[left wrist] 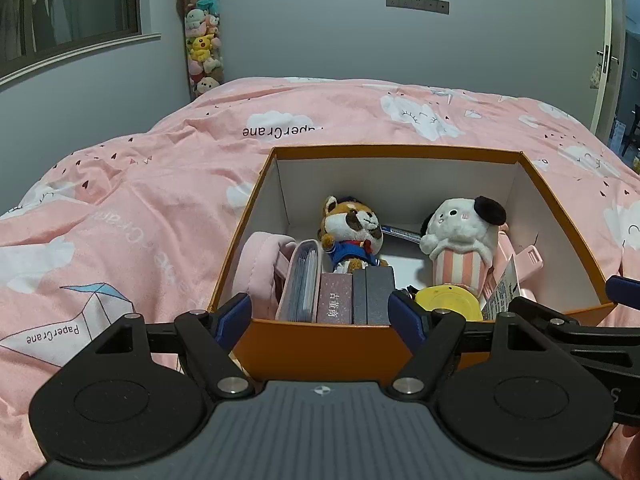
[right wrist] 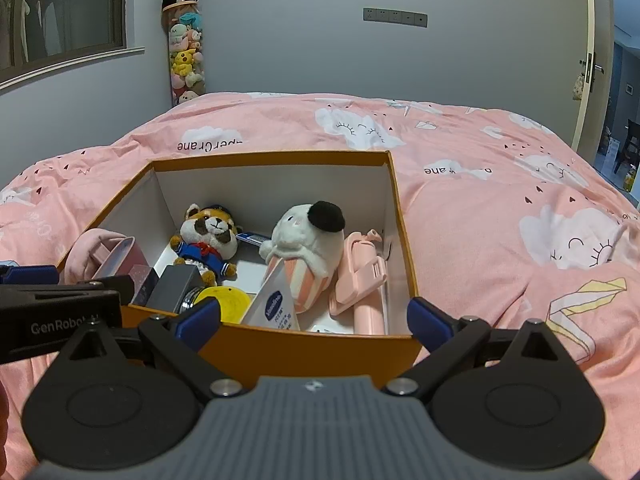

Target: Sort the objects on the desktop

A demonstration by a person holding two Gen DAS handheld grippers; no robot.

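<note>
We are holding both grippers spread and empty at the near wall of the box (left wrist: 320,344).

The left gripper (left wrist: 320,312) and right gripper (right wrist: 314,318) are hovering just before that wall, grasping nothing. Inside the box, near the front, we are seeing small cases (left wrist: 356,296), a yellow disc (left wrist: 448,302), a pink pouch (left wrist: 260,268) and a pink holder (right wrist: 360,284). Behind them a fox plush (left wrist: 352,232) and a white plush (left wrist: 460,240) are lying side by side. The box is resting on the pink duvet (left wrist: 160,200).
</note>
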